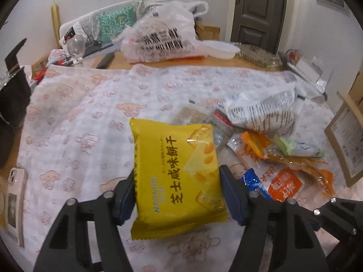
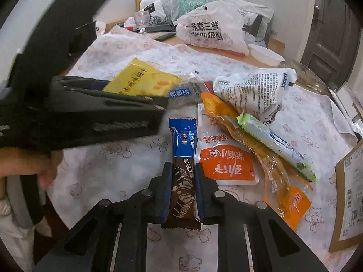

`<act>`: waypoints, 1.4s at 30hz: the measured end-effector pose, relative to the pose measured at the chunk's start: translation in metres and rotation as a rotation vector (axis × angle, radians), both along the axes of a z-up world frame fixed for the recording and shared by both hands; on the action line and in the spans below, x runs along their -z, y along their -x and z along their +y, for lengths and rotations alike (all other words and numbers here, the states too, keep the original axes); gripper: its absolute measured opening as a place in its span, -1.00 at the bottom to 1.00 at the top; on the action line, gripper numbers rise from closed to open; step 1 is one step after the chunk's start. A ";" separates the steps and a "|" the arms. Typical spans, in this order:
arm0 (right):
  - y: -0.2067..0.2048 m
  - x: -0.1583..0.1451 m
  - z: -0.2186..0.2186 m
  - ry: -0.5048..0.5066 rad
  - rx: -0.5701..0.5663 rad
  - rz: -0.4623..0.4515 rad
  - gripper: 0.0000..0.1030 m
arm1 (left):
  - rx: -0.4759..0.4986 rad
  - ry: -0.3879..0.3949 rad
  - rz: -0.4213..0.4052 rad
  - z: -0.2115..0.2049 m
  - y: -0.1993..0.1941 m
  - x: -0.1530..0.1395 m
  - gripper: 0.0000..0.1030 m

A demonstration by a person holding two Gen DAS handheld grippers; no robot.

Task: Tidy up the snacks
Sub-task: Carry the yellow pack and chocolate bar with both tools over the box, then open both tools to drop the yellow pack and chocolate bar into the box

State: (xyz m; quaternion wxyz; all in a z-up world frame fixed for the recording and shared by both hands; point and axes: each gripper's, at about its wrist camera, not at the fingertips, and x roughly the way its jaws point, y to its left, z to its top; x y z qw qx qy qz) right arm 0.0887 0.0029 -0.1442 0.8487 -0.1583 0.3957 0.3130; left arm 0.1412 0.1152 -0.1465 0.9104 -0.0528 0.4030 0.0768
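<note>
Right gripper point(image 2: 181, 181): my pads are clamped on the brown end of the blue-and-brown chocolate bar point(image 2: 182, 165), one on each long edge; the blue end points away from me.

Left gripper point(image 1: 177, 188): the yellow cracker packet point(image 1: 179, 176) sits between my blue pads. The left pad touches its edge, the right pad is at or just off the other edge, so I can't call the grip firm. The packet appears raised above the cloth. In the right wrist view that gripper reaches in from the left with the packet in it.

Just right of the chocolate bar, flat on the cloth: the white-and-orange pouch point(image 2: 223, 161). Right of that, the clear orange-tinted sleeve point(image 2: 267, 158), running diagonally, with the green-ended stick pack point(image 2: 274, 142) lying across it.

Beyond these, a clear pack with a blue label point(image 2: 183, 91) and the crumpled white printed bag point(image 2: 251, 90).

All of it is on the pink-patterned tablecloth point(image 1: 79, 117). A cardboard box point(image 2: 349, 199) is at the right edge.

Far side of the table: a white plastic shopping bag point(image 1: 163, 38), a white bowl point(image 1: 220, 48) to its right and a glass point(image 1: 76, 46) to the left. A dark door point(image 1: 258, 6) is behind.
</note>
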 end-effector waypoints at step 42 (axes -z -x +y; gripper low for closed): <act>-0.050 -0.101 -0.322 -0.212 0.442 -0.191 -0.73 | 0.593 0.108 -0.044 -0.347 -0.078 -0.127 0.25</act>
